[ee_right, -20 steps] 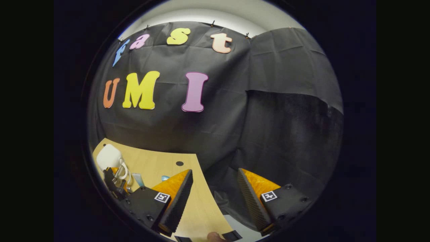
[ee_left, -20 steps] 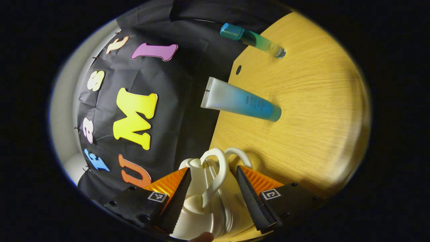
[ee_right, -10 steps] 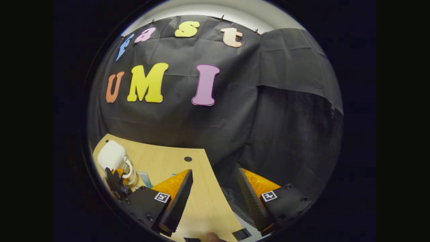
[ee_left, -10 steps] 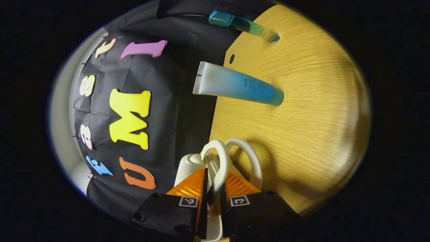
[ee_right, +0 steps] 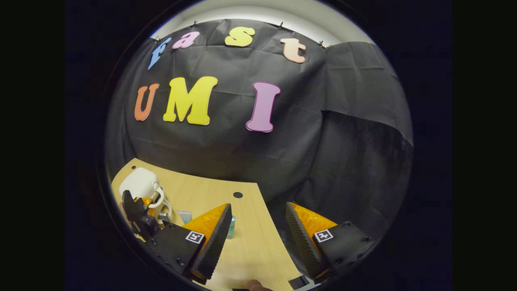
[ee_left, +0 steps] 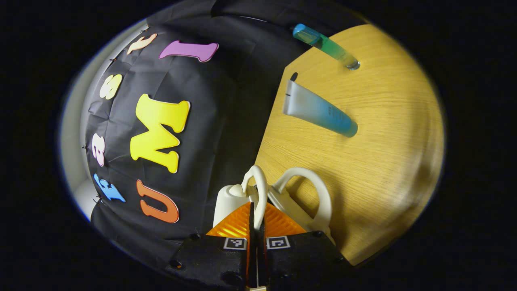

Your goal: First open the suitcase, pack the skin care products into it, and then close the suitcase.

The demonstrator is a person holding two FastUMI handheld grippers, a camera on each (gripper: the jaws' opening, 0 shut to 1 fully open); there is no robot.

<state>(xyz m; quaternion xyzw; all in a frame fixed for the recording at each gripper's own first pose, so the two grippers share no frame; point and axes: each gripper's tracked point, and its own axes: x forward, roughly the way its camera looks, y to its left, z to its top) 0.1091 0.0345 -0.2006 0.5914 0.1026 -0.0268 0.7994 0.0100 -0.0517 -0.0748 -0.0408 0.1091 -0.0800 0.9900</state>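
The white suitcase (ee_left: 232,198) sits at the near-left corner of my wooden table (ee_left: 375,133), up against the black cloth wall (ee_left: 226,109); it has two looped handles, and I have the left gripper (ee_left: 257,210) closed tight on the nearer handle (ee_left: 260,190), its orange fingers (ee_left: 234,222) pressed to either side of the loop with almost no gap; the second handle (ee_left: 311,190) arcs free just beside it, and the two halves of the case look slightly parted there. Farther across the table the skin care products stand apart from the case: a blue-and-white tube (ee_left: 319,113) upright on its cap, and beyond it, near the far edge, a slim green bottle (ee_left: 327,46) with a blue cap. In the right gripper view I see the suitcase (ee_right: 137,184) well off to the left with the left gripper at it; my right gripper (ee_right: 258,238) hangs wide open over the table's edge, holding nothing; a fingertip (ee_right: 254,286) of the hand holding it shows at the bottom.
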